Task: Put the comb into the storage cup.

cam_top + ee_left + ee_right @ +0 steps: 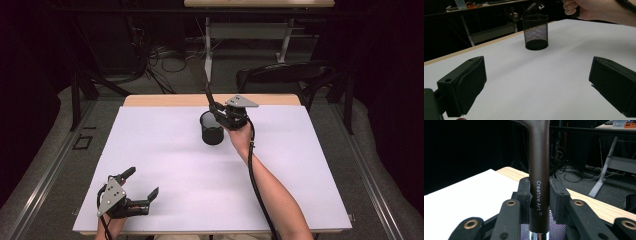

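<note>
Brush handle (539,185), dark brown and printed "Creative Art", is observed clamped between the closed jaws of the right gripper (218,111), upright and directly above the black mesh cup (212,128). In the right gripper view the silver ferrule (538,236) is seen at the lower end of the handle, with the mesh of the cup just below it, so the working end is judged to be at or within the cup's mouth; whether it touches the bottom cannot be told. The cup is found standing upright on the white table (165,165), toward the far edge and near the middle. The left gripper (140,189) is held low at the near left corner, its jaws spread wide and nothing gripped, well apart from the cup. The step in hand is judged to be the lowering of the brush into the cup. For sound execution, the handle should be kept vertical and centred over the opening, so that the rim (534,17) is not struck and the light cup is not tipped or pushed. Descent should be made slowly, and the jaws should be parted only once the lower end is well inside. The cup is unsupported by the idle gripper; a sideways drag on withdrawal is to be avoided.
</note>
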A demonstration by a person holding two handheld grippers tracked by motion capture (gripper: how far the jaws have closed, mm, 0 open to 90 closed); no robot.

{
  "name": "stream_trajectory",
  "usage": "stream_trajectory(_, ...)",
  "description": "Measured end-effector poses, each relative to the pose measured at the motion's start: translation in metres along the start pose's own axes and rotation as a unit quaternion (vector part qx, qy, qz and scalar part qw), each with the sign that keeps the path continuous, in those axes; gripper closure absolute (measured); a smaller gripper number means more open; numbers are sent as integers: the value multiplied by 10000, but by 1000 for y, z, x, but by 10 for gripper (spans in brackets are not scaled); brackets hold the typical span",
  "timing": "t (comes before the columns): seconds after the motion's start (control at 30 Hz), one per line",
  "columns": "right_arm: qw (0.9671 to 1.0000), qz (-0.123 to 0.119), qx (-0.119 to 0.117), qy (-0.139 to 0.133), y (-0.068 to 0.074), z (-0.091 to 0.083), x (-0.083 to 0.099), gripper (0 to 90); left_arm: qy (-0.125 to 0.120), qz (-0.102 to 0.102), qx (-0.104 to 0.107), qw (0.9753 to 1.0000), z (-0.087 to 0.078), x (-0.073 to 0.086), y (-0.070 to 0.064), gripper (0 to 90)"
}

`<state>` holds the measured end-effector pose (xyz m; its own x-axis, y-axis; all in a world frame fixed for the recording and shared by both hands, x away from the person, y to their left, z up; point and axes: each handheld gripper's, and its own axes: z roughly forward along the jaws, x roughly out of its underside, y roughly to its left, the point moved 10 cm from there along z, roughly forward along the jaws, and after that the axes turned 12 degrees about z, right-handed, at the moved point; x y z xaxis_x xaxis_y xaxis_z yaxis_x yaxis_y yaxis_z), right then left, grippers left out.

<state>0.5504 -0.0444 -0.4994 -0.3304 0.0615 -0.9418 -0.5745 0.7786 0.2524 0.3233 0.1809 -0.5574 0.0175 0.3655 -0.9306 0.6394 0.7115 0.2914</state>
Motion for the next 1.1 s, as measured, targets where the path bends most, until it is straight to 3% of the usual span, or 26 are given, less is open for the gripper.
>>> stream_trajectory(1.1,9996,17,-38,289,-3,12,30,728,-12,0,-7,10000,-1,0,1,13)
